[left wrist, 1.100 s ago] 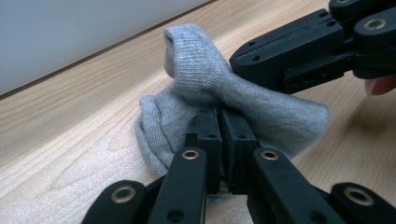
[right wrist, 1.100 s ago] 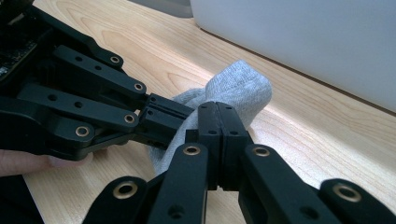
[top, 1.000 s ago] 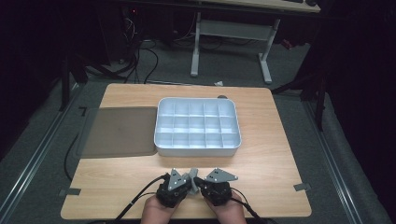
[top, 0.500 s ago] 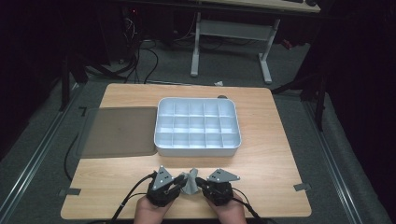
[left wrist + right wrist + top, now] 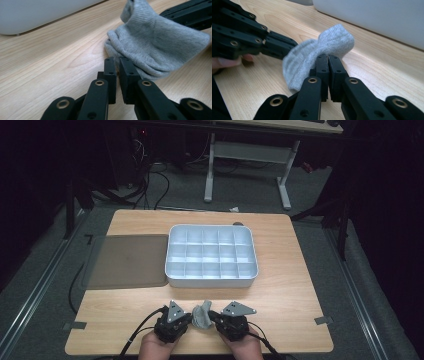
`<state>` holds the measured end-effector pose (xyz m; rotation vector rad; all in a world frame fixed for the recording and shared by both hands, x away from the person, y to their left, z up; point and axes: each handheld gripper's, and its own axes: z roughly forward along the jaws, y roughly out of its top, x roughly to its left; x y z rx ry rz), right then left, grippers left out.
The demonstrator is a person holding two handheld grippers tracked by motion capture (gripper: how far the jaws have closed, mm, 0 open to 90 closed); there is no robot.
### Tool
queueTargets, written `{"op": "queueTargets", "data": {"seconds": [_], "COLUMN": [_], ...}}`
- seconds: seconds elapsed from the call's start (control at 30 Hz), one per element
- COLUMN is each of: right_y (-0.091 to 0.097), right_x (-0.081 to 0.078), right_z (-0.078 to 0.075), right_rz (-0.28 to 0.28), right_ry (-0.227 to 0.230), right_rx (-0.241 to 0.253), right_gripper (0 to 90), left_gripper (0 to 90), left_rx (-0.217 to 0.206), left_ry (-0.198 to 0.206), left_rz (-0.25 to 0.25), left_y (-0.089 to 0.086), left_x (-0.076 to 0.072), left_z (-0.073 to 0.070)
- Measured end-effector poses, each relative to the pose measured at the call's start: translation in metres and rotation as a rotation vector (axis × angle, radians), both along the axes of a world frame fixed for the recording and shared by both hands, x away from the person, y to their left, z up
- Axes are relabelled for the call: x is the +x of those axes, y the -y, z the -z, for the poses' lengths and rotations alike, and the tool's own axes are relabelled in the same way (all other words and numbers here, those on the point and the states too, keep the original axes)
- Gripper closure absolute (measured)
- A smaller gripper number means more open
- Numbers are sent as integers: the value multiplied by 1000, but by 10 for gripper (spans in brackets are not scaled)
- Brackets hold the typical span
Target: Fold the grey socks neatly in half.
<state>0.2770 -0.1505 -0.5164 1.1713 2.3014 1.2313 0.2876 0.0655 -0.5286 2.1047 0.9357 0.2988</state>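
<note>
At the left, a grey mat [image 5: 129,261] is lying on the wooden table [image 5: 295,295], touching the white compartment tray [image 5: 212,255]. In front of the tray, near the table's front edge, the left gripper [image 5: 189,319] is closing its jaws, nearly together, on an edge of the grey sock [image 5: 202,315]. The right gripper [image 5: 212,317] is pinching the sock's other side, jaws fully clamped on the fabric, the sock bunching between both.

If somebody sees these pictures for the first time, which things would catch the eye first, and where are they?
Probably the grey sock at the near edge of the table, bunched between the left gripper and the right gripper; both sets of jaws are pinched on its fabric. Behind it, mid-table, sits a white compartment tray, with a dark flat lid to its left.
</note>
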Motion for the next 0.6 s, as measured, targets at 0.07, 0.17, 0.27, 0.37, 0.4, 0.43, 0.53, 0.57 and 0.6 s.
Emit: {"op": "queueTargets", "data": {"seconds": [0.07,0.17,0.27,0.37,0.4,0.43,0.53,0.57,0.6], "right_y": [0,0,3,6,6,6,7,8,9], "right_x": [-1,-1,-1,0,0,-1,-2,-2,-2], "right_z": [-2,-3,-3,-4,-6,-7,-9,-9,-8], "right_rz": [0,3,6,12,12,12,11,12,12], "right_ry": [1,4,13,11,13,13,22,18,15], "right_rx": [-2,-6,-14,-12,-13,-12,-16,-18,-16], "right_gripper": [881,881,878,879,878,876,872,872,872], "left_gripper": [841,841,842,841,842,841,839,839,839], "left_rx": [-4,-15,-10,-2,-3,-3,-4,3,1], "left_ry": [1,-2,11,19,19,19,22,28,29], "left_rz": [11,16,21,34,38,38,40,46,50], "left_y": [4,6,13,19,20,20,26,30,31], "left_x": [0,0,0,0,0,0,0,-1,0], "left_z": [0,1,2,1,1,1,2,2,2]}}
